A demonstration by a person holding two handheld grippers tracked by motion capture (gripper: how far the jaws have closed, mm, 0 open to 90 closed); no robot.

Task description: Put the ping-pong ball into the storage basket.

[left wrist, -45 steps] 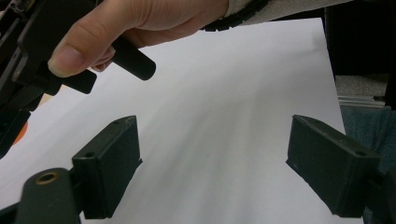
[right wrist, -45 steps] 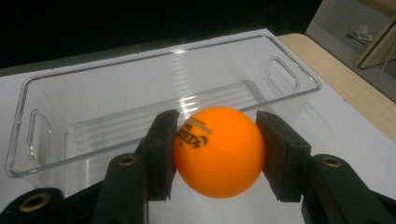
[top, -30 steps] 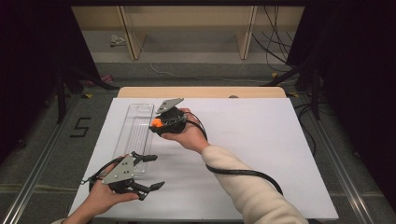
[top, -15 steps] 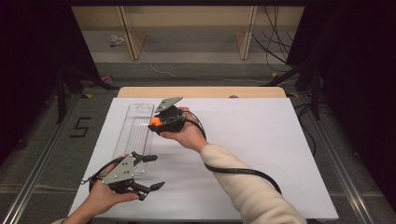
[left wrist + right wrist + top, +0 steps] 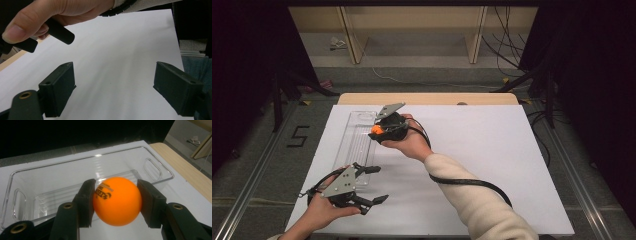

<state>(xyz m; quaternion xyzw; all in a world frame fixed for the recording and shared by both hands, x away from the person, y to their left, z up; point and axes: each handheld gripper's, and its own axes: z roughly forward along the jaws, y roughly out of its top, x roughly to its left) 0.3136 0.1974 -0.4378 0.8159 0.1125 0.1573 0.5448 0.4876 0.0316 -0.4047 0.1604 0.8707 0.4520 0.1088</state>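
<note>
i am holding an orange ball (image 5: 117, 200) clamped between the two black jaws of my right gripper (image 5: 116, 203), one pad pressing on each side of it. in the high view that right gripper (image 5: 379, 129) is hanging at the right long wall of the clear tray (image 5: 357, 145), toward the tray's far end, so the ball (image 5: 375, 130) is sitting at or just over the rim; i cannot tell which. the clear tray (image 5: 62, 173) is lying along the left edge of the table (image 5: 522, 160), its long axis running from the near edge to the far edge, with a handle slot at each end. from the ball, the open floor of the tray is lying straight ahead and below, so i am judging that the coming move is a short carry inward over that wall before letting go. my left gripper (image 5: 371, 184) is resting near the tray's near end by the table's near left corner, its jaws standing wide apart with nothing between them. my right hand is far nearer to the drop spot.
</note>
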